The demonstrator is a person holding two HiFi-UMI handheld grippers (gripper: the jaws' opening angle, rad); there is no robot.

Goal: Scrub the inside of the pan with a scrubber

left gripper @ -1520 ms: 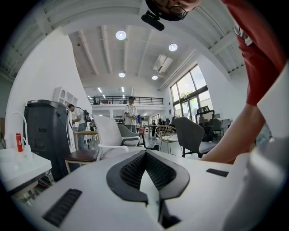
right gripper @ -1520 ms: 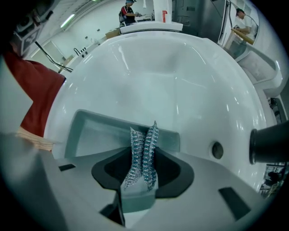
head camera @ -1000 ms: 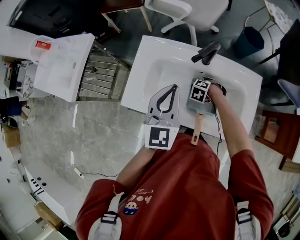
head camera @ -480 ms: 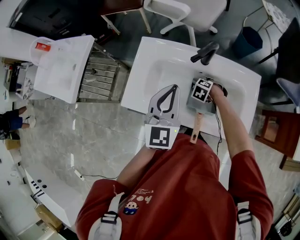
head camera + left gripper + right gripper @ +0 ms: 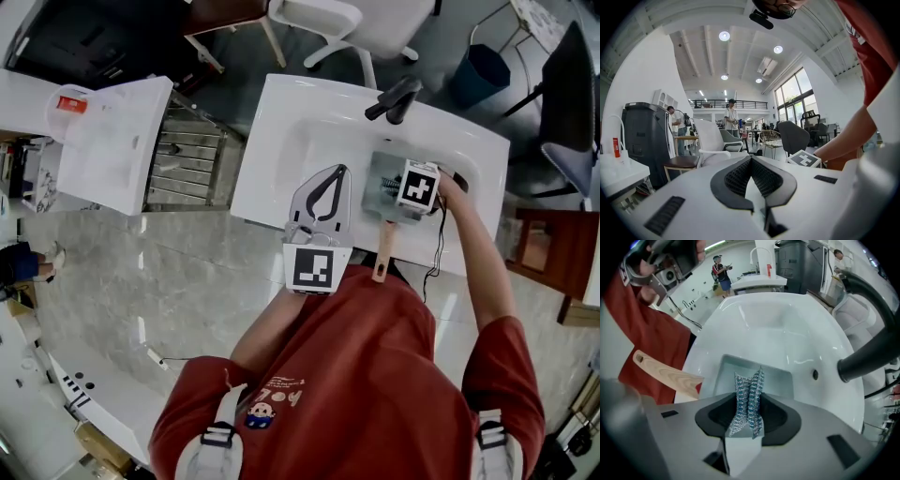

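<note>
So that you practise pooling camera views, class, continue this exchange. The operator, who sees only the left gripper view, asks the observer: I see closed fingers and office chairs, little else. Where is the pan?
Observer: The pan lies in the white sink, with its wooden handle reaching over the near rim toward the person.
Operator: Is the scrubber picked up?
Observer: Yes. The right gripper is shut on the scrubber, a silvery-blue mesh wad.
Operator: Is it at the pan?
Observer: It is above the pan's grey inside. Whether it touches, I cannot tell.
</note>
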